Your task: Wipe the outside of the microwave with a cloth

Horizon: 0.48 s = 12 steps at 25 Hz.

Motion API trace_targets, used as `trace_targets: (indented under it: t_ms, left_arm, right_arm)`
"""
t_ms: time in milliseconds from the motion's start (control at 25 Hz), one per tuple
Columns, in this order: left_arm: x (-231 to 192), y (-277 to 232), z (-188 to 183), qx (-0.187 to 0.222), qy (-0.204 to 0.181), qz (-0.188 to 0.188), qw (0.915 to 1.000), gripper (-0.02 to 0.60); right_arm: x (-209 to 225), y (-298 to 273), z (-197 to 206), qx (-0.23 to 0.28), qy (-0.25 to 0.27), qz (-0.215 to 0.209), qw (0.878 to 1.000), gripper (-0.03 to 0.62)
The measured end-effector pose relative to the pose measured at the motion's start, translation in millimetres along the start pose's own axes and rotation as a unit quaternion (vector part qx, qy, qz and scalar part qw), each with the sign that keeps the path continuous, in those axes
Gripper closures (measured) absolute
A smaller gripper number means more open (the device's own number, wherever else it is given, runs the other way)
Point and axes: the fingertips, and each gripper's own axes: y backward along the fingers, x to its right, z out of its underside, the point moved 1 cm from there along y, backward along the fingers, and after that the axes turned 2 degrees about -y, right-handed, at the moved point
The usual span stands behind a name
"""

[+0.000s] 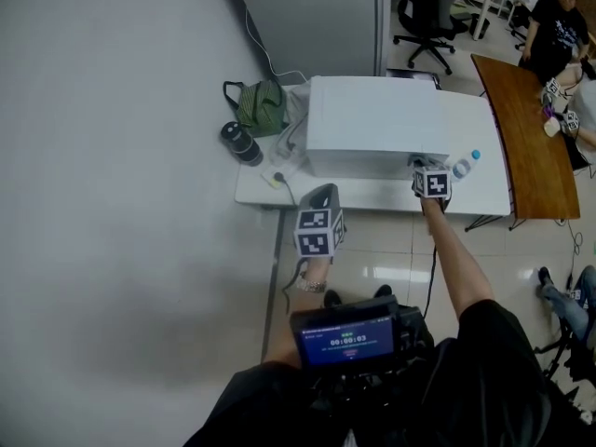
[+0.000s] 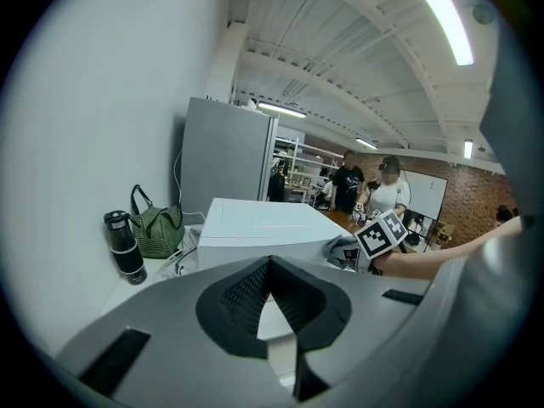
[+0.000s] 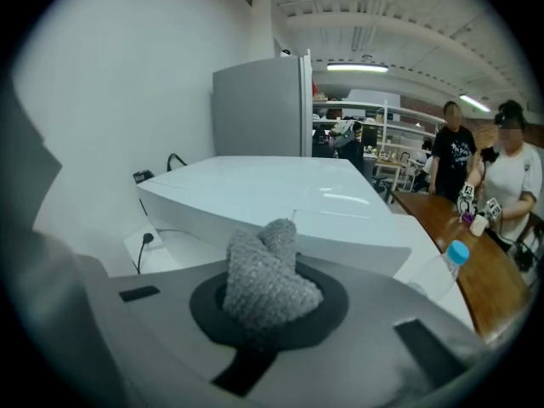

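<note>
A white microwave [image 1: 372, 124] stands on a white table [image 1: 372, 196] against the wall. My right gripper [image 1: 430, 180] is at the microwave's front right corner, shut on a bunched grey cloth [image 3: 265, 274]. In the right gripper view the cloth sticks up from the jaws just before the microwave [image 3: 280, 194]. My left gripper [image 1: 319, 198] hangs in front of the table's left part, apart from the microwave, its jaws shut with nothing in them. The left gripper view shows the microwave [image 2: 255, 228] ahead and the cloth [image 2: 340, 249] at its right corner.
A black bottle [image 1: 241, 143] and a green bag [image 1: 260, 106] sit left of the microwave, with a socket and cables [image 1: 275, 179] beside them. A water bottle [image 1: 464, 165] stands to its right. A grey cabinet [image 1: 307, 17] is behind. People stand by a wooden table [image 1: 521, 128].
</note>
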Motion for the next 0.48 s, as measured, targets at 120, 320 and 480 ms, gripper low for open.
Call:
trace_targets:
  t_ms: [120,320,480]
  left_arm:
    - [-18.9,13.2,3.9,0.003,0.008,-0.019,0.9998,0.584]
    - [-54.8,45.4,12.8,-0.001,0.023,-0.063,0.9978,0.584]
    - [-82.4,77.3,24.7,-0.008,0.023,-0.107,0.994,0.584]
  right_arm:
    - [-54.7,-14.1,-6.5,0.009,0.01,-0.042,0.999,0.579]
    - [-204.7,-55.7,-11.0,0.006,0.077,-0.162,0.984,0.579]
    - [-299.3,-88.5,-0.4,-0.022,0.113,-0.221,0.969,0.579]
